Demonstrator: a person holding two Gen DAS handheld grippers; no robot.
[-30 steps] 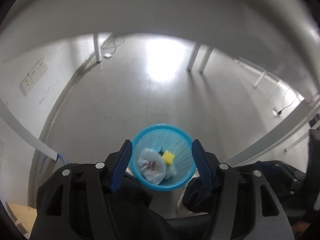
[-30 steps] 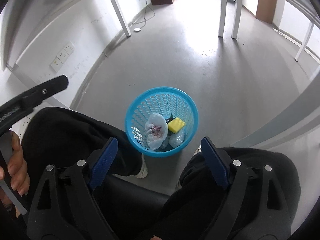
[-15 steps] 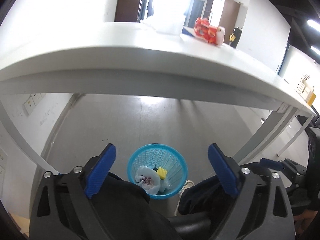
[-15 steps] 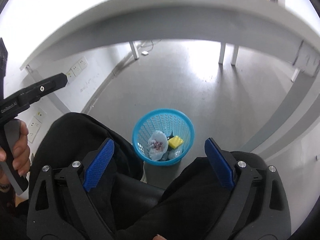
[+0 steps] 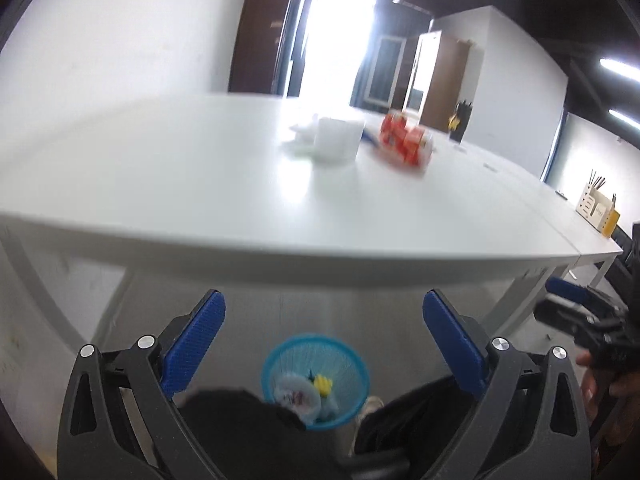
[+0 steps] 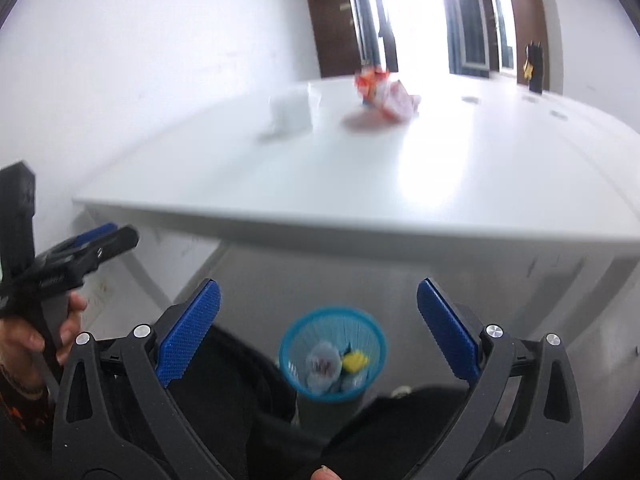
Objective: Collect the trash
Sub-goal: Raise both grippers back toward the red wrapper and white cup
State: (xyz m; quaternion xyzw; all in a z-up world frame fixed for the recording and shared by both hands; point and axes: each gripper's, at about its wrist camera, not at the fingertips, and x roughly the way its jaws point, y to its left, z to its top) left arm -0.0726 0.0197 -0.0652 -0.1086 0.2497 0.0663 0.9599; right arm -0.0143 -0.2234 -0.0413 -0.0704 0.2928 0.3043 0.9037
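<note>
A blue mesh trash basket (image 5: 347, 360) stands on the floor under the white table (image 5: 168, 184); it also shows in the right wrist view (image 6: 366, 334). It holds a crumpled white bag (image 5: 297, 396) and a yellow sponge (image 5: 323, 384). On the table lie a red snack wrapper (image 5: 404, 144) and a white paper cup with tissue (image 5: 332, 142); the wrapper (image 6: 384, 92) and cup (image 6: 290, 114) also show in the right wrist view. My left gripper (image 5: 322, 320) is open and empty. My right gripper (image 6: 318, 312) is open and empty. Both are raised near table-edge height.
The person's black-clad legs (image 6: 240, 392) flank the basket. The left gripper and hand (image 6: 60, 264) show at the left of the right wrist view. A wooden organiser (image 5: 598, 208) stands at the table's far right. Table legs (image 5: 520, 304) run to the floor.
Both grippers have risen and tilted up from pointing at the basket to looking over the tabletop. The left gripper's jaws have opened wider. The basket's contents are unchanged.
</note>
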